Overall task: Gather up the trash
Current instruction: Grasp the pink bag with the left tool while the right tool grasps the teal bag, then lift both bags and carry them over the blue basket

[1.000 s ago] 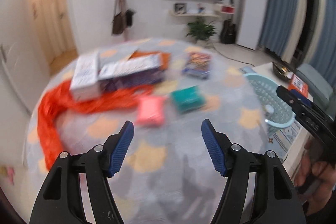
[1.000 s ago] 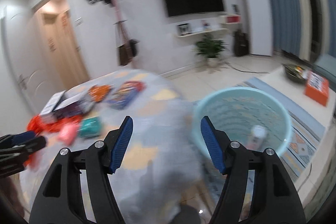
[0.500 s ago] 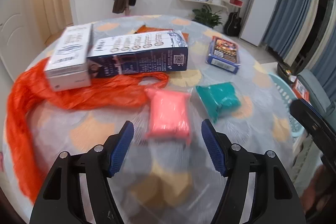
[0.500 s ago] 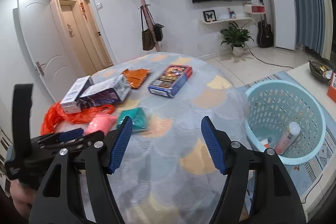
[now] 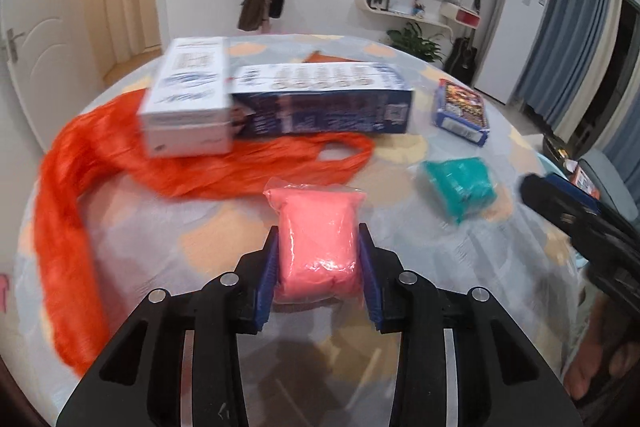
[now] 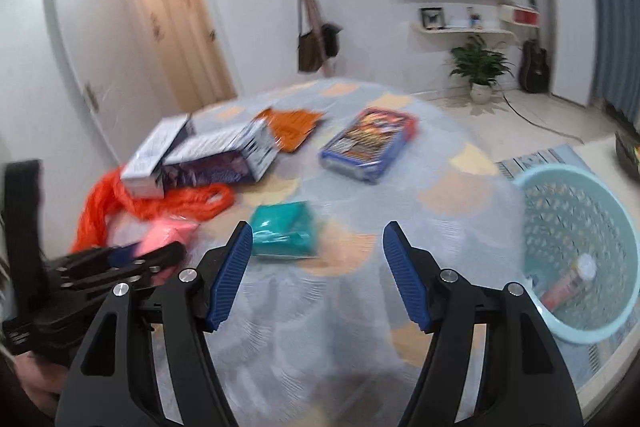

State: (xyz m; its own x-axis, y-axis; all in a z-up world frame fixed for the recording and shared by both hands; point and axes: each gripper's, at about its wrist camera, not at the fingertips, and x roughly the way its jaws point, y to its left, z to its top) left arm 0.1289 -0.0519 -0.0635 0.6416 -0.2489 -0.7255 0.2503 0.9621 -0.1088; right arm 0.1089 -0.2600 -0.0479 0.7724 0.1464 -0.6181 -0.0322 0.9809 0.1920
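Our left gripper (image 5: 318, 259) clamped a pink packet (image 5: 318, 247) on the table (image 5: 200, 227), beside an orange bag (image 5: 160, 167). Our right gripper (image 6: 318, 263) hung with fingers apart above a teal packet (image 6: 286, 227), the basket (image 6: 576, 247) at table's edge.

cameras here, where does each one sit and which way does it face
Left wrist: sits on the left gripper, faces across the table; its fingers clamp the pink pack; the right gripper and hand show at right.
Right wrist: sits on the right gripper, open, faces across the table toward the teal pack, basket at right; the left gripper shows at left.
Shared: both packs, boxes, orange bag.
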